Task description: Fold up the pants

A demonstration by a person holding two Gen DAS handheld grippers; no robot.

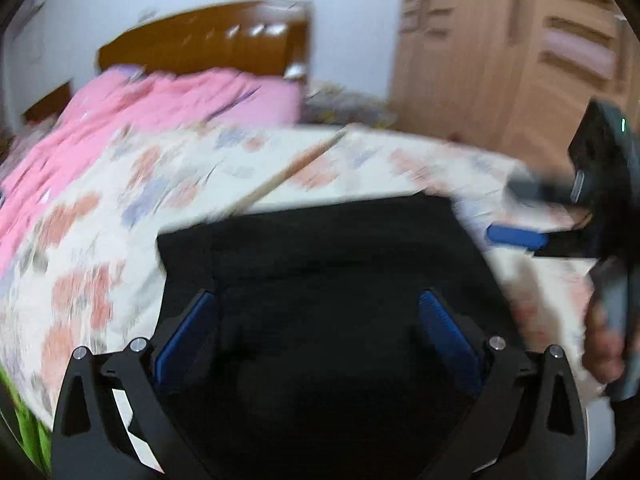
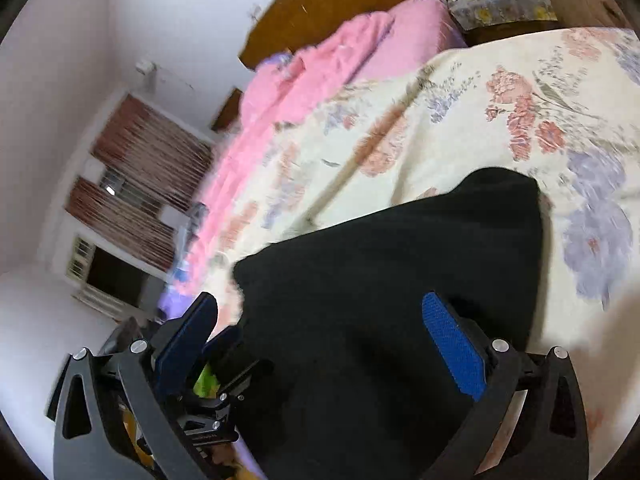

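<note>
Black pants [image 1: 320, 280] lie folded on a floral bedspread [image 1: 100, 220]. My left gripper [image 1: 318, 300] is open just above them, its blue pads [image 1: 188, 336] spread wide with nothing between. The right gripper [image 1: 516, 236] shows at the right edge of the left wrist view, beside the pants' right side. In the right wrist view the pants [image 2: 380, 280] fill the lower middle, and my right gripper [image 2: 320, 304] is open over them, its blue pads [image 2: 456, 348] wide apart. The left gripper [image 2: 216, 380] shows at lower left there.
A pink blanket [image 1: 140, 112] lies at the head of the bed by a brown headboard [image 1: 208, 36]. A wooden wardrobe [image 1: 520, 52] stands at right. A thin wooden stick [image 1: 292, 170] lies on the bedspread beyond the pants. A curtained window [image 2: 136, 188] is at left.
</note>
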